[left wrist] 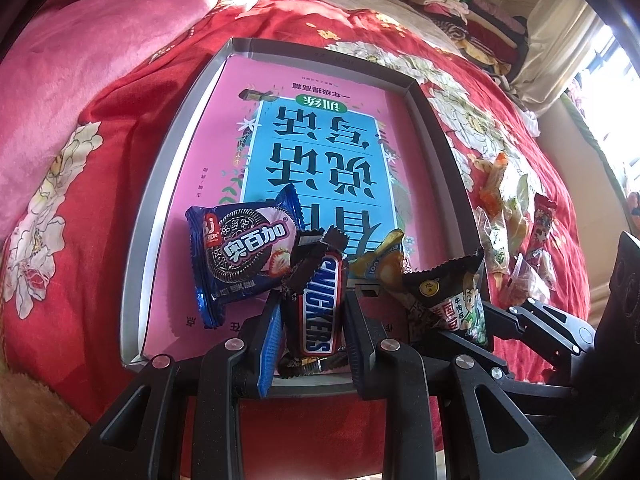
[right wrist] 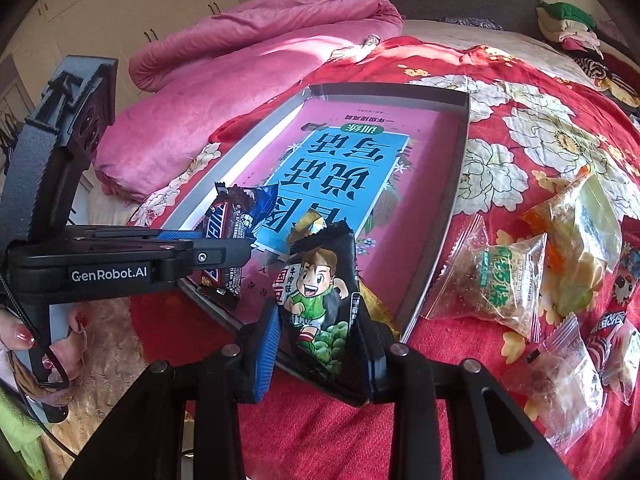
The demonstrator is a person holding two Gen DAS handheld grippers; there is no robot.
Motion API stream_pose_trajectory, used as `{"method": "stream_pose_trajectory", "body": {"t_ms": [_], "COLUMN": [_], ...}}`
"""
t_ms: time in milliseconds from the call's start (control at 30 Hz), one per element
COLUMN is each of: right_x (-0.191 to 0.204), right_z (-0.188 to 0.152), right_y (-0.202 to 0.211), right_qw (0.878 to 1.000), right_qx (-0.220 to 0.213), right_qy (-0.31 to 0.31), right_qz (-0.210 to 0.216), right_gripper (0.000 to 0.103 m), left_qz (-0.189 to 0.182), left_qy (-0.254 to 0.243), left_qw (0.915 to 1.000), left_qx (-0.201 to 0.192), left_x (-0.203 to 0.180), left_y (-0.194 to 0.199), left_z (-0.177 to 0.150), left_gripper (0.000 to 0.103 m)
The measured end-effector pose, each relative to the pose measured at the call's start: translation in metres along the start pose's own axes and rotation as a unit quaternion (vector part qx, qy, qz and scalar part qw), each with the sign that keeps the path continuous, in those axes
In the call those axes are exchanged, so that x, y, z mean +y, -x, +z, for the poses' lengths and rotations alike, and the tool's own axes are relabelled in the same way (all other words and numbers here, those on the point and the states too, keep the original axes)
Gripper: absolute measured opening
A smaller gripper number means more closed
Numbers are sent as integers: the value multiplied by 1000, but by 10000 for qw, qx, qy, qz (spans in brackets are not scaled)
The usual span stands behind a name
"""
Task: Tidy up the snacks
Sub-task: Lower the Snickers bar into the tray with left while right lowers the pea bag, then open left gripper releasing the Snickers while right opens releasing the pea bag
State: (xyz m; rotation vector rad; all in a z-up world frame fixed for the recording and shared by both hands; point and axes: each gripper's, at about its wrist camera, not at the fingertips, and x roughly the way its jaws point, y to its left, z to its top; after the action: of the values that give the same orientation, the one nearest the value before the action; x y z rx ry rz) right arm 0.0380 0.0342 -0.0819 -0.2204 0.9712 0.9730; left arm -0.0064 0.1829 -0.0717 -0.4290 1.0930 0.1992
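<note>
left wrist view: a bed carries everything, covered by a red floral bedspread (left wrist: 400, 40) with a pink blanket (left wrist: 100, 60) bunched along its far left side. a shallow grey tray (left wrist: 160, 184) lies on the bedspread near the bed's near edge. a pink and blue book (left wrist: 320, 152) lies flat in the tray and fills most of its floor. on the book, by the tray's near left corner, rests a blue cookie packet (left wrist: 240, 252). a yellow snack packet (left wrist: 384, 260) lies at the tray's near edge, partly hidden. outside the tray, along its right wall, loose clear-wrapped snacks (right wrist: 508, 292) lie scattered on the bedspread. folded clothes (left wrist: 460, 12) are stacked at the bed's far right corner.

the left gripper (left wrist: 310, 312) is clamped on a snickers bar (left wrist: 320, 308), held over the tray's near edge. the right gripper (right wrist: 320, 344) is clamped on a black snack packet (right wrist: 320, 292) printed with a cartoon boy in green, held just above the tray's near right corner. a hand (right wrist: 48, 344) with red nails grips the left gripper's handle.
</note>
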Motion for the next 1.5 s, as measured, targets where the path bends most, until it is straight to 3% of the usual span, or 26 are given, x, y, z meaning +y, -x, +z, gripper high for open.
{"method": "stream_pose_trajectory", "body": {"t_ms": [400, 1100, 1500], "right_x": [-6, -5, -3], "right_z": [-4, -7, -5], "right_y": [7, 26, 30], "right_qw": [9988, 9980, 9986], "right_qx": [16, -177, -287], "right_qy": [-351, -394, -304], "right_qz": [341, 457, 329], "right_gripper": [34, 45, 46], "left_qz": [-15, -149, -124], "left_qy": [-8, -42, -56], "left_qw": [10000, 9999, 9999], "left_qx": [17, 24, -29], "left_x": [-1, -2, -4], "left_y": [0, 2, 2], "left_z": [0, 0, 1], "left_gripper": [30, 30, 38]}}
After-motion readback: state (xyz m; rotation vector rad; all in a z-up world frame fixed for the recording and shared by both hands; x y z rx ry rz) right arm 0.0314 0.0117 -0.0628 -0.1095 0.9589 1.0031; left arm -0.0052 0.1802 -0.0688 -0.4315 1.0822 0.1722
